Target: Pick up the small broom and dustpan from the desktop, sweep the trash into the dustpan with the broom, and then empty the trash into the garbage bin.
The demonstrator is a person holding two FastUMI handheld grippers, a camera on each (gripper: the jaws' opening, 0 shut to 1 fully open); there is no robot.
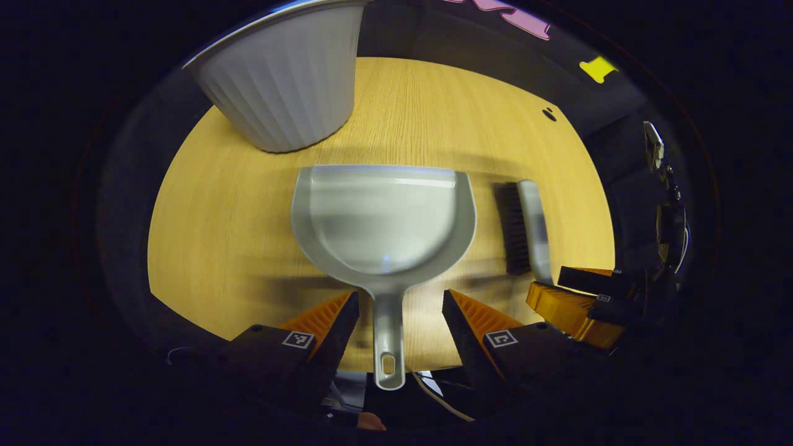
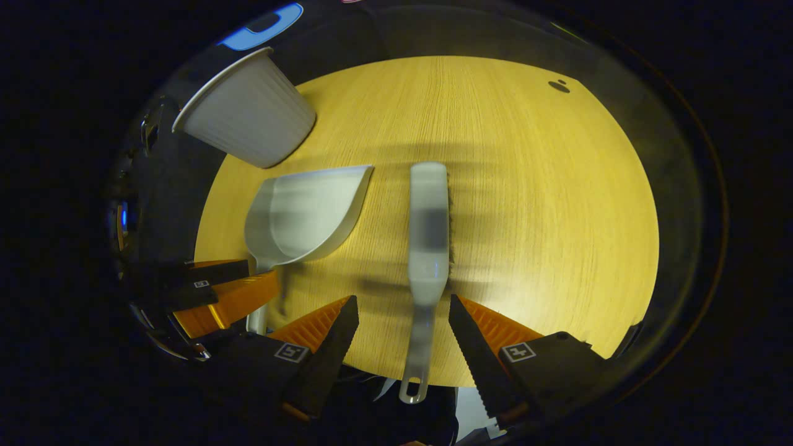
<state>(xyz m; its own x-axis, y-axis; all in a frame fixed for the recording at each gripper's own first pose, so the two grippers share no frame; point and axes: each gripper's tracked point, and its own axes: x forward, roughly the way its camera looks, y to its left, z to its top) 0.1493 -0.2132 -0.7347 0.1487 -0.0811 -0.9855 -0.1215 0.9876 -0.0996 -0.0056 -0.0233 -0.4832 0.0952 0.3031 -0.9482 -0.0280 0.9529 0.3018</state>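
On the table (image 1: 235, 217) before me the dustpan (image 1: 384, 223) lies flat, its handle pointing back between the fingers of my left hand-held gripper (image 1: 399, 328), which stand apart on either side of it. The garbage bin (image 1: 285, 80) stands behind the dustpan, toward the left. The small broom (image 2: 429, 235) lies just right of the dustpan, its handle running back between the parted fingers of my right hand-held gripper (image 2: 403, 337).
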